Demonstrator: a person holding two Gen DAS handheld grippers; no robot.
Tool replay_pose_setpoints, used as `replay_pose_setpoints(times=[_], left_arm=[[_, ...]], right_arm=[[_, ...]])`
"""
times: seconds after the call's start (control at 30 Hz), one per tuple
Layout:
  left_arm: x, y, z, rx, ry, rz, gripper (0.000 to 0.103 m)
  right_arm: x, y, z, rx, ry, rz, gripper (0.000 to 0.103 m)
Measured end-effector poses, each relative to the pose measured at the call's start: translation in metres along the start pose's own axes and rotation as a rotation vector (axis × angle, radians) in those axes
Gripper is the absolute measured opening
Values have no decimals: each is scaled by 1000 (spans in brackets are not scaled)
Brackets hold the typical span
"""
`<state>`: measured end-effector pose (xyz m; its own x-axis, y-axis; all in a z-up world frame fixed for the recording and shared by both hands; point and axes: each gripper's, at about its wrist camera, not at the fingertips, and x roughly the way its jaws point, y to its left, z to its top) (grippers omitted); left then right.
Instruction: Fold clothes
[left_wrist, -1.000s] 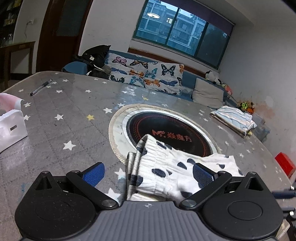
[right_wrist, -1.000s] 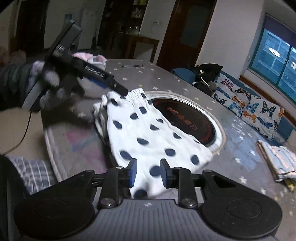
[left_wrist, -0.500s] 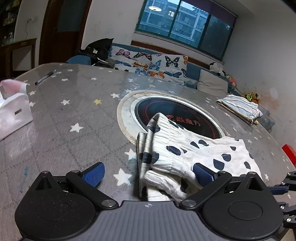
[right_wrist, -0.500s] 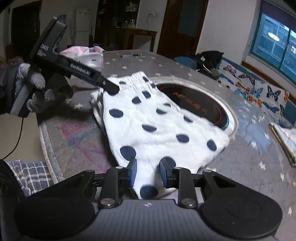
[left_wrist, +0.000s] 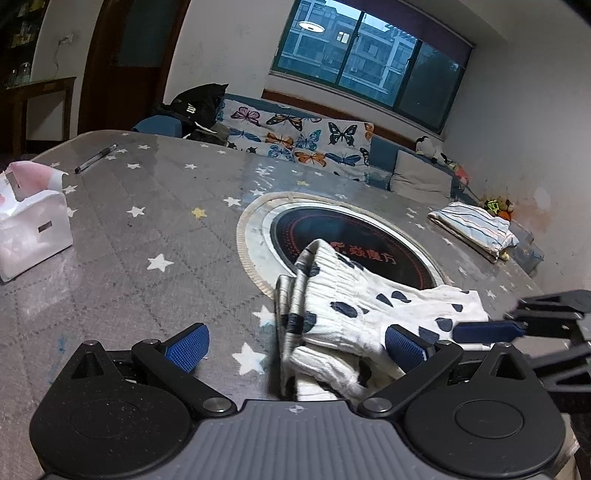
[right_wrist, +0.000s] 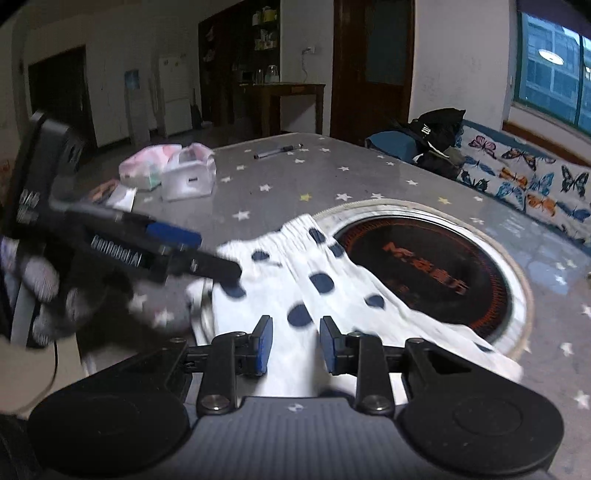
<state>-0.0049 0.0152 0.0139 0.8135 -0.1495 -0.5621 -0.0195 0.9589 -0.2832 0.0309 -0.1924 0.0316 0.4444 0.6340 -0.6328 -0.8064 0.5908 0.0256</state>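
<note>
One white navy-dotted garment (right_wrist: 314, 291), folded, left hand-held gripper (left_wrist: 295, 341) open, right hand-held gripper (right_wrist: 295, 343) pinching hem.

Both grippers: black linkage arms with silver pivot screws, blue ribbed pads, grey ridged housing bearing a small crosshair mark; left gripper (right_wrist: 207, 258) carries white lettering along its arm, gripped by a speckled grey knit glove (right_wrist: 44, 295).

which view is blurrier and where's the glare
Right wrist view: motion blur smears the left gripper and gloved hand. Left wrist view: sharp, though the right gripper at its edge is soft; a ceiling lamp reflects in the window; fisheye bends the walls.
</note>
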Motion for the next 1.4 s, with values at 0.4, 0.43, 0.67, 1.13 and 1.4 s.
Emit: replay_pose_setpoints(times=[0.4, 0.43, 0.67, 1.13, 1.4], left_arm=[[-7, 14, 7, -70, -13, -23, 103], [-9, 16, 9, -79, -21, -22, 103], [-16, 24, 18, -137, -38, -7, 103], [-17, 40, 14, -355, 20, -53, 103], [-19, 40, 15, -427, 9, -130, 103]], right_arm=[[0, 29, 5, -145, -14, -25, 38], [-2, 35, 6, -176, -21, -20, 42], [20, 82, 2, -397, 17, -26, 53], [50, 90, -3, -397, 57, -139, 22], [29, 42, 19, -48, 18, -2, 15]])
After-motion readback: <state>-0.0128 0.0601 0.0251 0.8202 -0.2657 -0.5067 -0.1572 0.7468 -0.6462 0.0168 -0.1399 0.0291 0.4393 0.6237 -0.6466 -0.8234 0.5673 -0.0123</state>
